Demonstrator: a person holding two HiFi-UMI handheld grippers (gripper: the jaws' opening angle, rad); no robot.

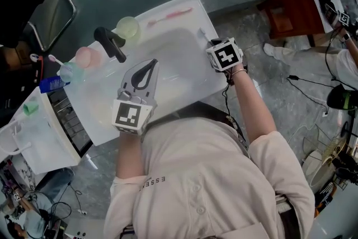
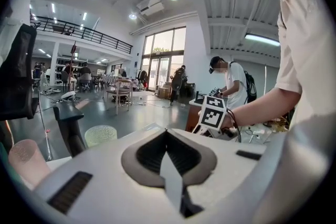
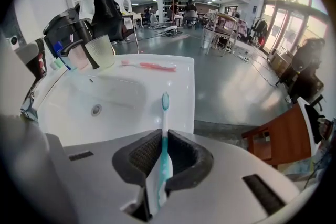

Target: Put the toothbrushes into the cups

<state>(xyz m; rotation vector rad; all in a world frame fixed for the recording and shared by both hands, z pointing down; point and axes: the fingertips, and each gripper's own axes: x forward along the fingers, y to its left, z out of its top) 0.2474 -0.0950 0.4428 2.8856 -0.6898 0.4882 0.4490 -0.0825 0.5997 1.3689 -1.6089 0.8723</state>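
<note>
A: Why are the right tongs (image 3: pixel 164 135) clamped on the teal toothbrush (image 3: pixel 165 107) at the sink (image 3: pixel 105 113) rim?
B: Likely to lift it toward the green cup (image 1: pixel 127 27). The left tongs (image 2: pixel 167 136) hover closed and empty.

Right tongs (image 3: pixel 163 136) pinch a toothbrush (image 3: pixel 165 110); left tongs (image 2: pixel 167 139) apparently shut.
</note>
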